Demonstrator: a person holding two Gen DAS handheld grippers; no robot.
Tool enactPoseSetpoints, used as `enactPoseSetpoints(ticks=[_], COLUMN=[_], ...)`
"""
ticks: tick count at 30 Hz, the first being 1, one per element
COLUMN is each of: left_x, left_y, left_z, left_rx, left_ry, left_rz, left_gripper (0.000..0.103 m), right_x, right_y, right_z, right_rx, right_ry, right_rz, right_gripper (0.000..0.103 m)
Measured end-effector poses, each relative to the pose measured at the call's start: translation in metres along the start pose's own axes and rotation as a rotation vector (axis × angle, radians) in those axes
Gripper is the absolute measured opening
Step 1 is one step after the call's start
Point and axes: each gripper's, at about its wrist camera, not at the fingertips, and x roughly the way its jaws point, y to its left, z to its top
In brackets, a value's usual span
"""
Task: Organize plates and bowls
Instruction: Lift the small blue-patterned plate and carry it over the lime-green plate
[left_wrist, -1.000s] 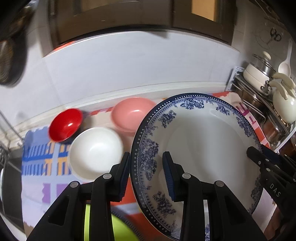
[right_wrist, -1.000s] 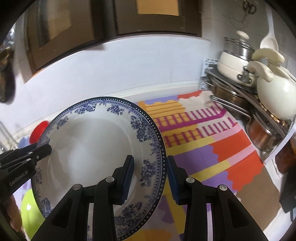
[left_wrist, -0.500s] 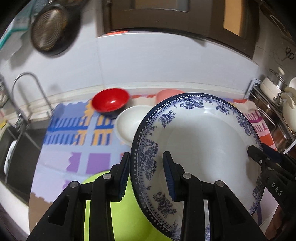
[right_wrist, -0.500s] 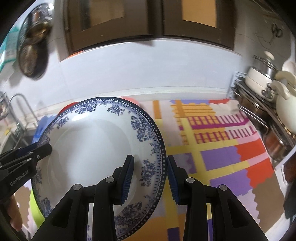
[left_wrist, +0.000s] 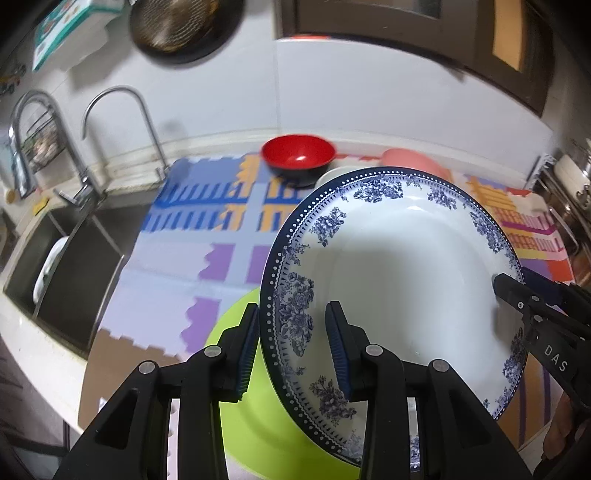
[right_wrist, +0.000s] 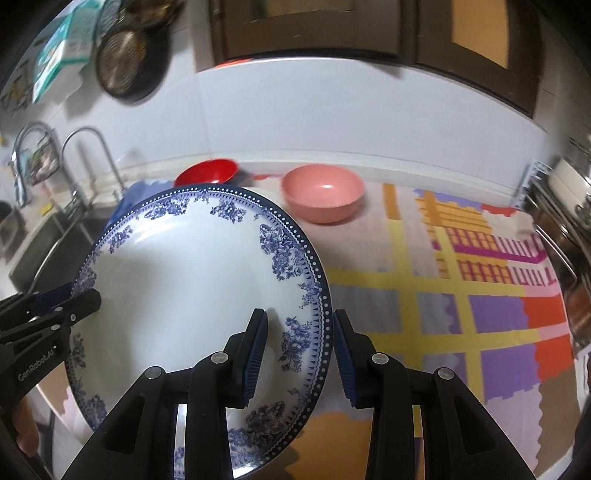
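Note:
A large white plate with blue flowers (left_wrist: 399, 280) is held in the air above the counter by both grippers. My left gripper (left_wrist: 291, 347) is shut on its left rim. My right gripper (right_wrist: 299, 350) is shut on its right rim (right_wrist: 314, 295); each gripper shows at the far side of the other's view. A lime green bowl (left_wrist: 251, 417) sits right under the plate. A red bowl (left_wrist: 297, 157), a pink bowl (right_wrist: 323, 192) and a white bowl (left_wrist: 327, 177), mostly hidden by the plate, stand at the back of the mat.
A colourful patterned mat (right_wrist: 461, 295) covers the counter. A sink (left_wrist: 66, 266) with two taps (left_wrist: 122, 122) lies at the left and holds a white dish. Pots on a rack (right_wrist: 569, 206) stand at the right. A pan (left_wrist: 181, 29) hangs on the wall.
Both grippers have swung left with the plate, so the sink and taps come into view. The green bowl now shows more under the plate. The grip on the plate is unchanged.

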Motion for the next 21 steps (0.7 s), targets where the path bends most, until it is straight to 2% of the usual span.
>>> enactPoseSetpoints(ticks=[13,21], left_x=[0.017,0.034], left_y=[0.039,0.056], left_z=[-0.034,-0.045], left_rx=[-0.076,-0.123], left_ry=[0.12,0.173], left_rz=[0.076,0.092], left_gripper=[0.036,0.036], right_x=[0.036,0.054], right_y=[0.048,0.069], right_z=[-0.018,-0.024], right_rx=[-0.089,-0.136], right_ry=[0.12,0.164], right_rz=[0.094,0.109], right_gripper=[0.037,0.037])
